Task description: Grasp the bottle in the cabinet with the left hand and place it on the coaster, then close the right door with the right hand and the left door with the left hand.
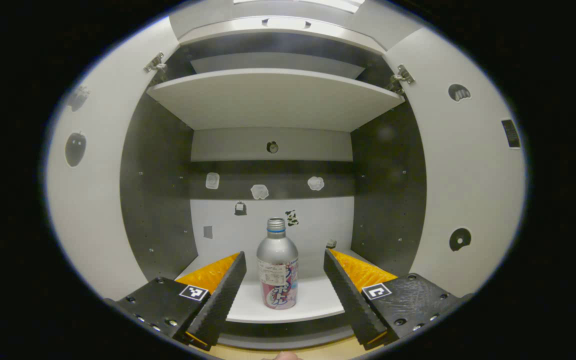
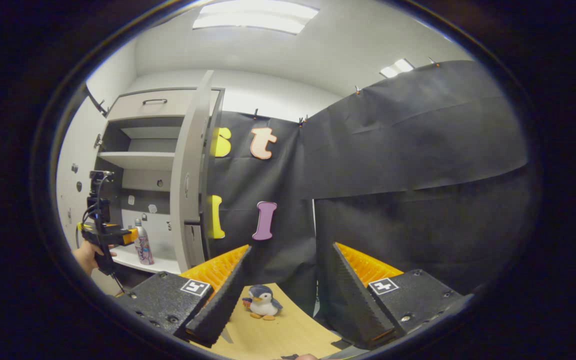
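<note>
Bottle: upright on the cabinet's lowest shelf, both doors swung wide for access. Left hand-held gripper: fingers apart, flanking the bottle without touching, apparently lined up to grasp. Right hand-held gripper: fingers apart, empty, idling right of the cabinet above the tabletop.

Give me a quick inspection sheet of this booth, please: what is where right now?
Surface: light wooden tabletop; white lower cabinet shelf.
Job's things: silver metal bottle with pink label upright on that shelf; both white cabinet doors open; coaster: nothing seen.
Clutter: small plush penguin on the tabletop.
Grippers: left gripper open, fingers either side of the bottle, not touching; right gripper open, holding nothing.
Cables: black cable on the left gripper.
Surroundings: black cloth wall, ceiling lights.
</note>
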A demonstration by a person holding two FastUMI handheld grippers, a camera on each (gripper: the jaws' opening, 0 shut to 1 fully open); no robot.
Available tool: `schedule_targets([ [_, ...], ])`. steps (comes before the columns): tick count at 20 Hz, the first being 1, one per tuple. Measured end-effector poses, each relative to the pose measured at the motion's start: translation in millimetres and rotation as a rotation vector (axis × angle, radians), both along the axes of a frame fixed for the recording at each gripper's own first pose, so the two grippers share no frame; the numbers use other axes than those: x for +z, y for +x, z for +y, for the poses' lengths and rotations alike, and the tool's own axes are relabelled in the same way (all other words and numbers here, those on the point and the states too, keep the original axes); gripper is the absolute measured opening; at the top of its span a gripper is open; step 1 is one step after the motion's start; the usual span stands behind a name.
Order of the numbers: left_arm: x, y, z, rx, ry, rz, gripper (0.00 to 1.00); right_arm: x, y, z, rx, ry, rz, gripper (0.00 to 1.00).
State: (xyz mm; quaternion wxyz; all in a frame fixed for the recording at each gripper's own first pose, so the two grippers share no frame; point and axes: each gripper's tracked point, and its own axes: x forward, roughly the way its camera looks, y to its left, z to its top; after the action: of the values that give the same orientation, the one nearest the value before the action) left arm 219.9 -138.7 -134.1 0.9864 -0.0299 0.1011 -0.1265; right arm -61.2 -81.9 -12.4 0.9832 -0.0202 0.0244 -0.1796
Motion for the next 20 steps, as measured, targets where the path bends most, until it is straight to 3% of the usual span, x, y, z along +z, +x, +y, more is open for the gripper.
schedule_targets([
  [6, -48, 38, -4, 0.014, 0.050, 0.081, 0.96, -4, 0, -6, -0.051, -0.011, 0.007, 1.00],
  [13, -62, 66, -4, 0.015, 0.069, 0.068, 0.99, -9, -9, -13, -0.102, -0.005, 0.025, 1.00],
  [16, -61, 71, -3, 0.023, 0.061, 0.058, 0.95, -16, -11, -9, -0.098, -0.028, 0.057, 1.00],
  [17, -61, 71, -2, 0.024, 0.062, 0.060, 0.83, -18, -11, -8, -0.098, -0.031, 0.064, 0.99],
  [20, -59, 71, -2, 0.025, 0.053, 0.053, 0.80, -21, -14, -7, -0.102, -0.019, 0.075, 0.99],
])
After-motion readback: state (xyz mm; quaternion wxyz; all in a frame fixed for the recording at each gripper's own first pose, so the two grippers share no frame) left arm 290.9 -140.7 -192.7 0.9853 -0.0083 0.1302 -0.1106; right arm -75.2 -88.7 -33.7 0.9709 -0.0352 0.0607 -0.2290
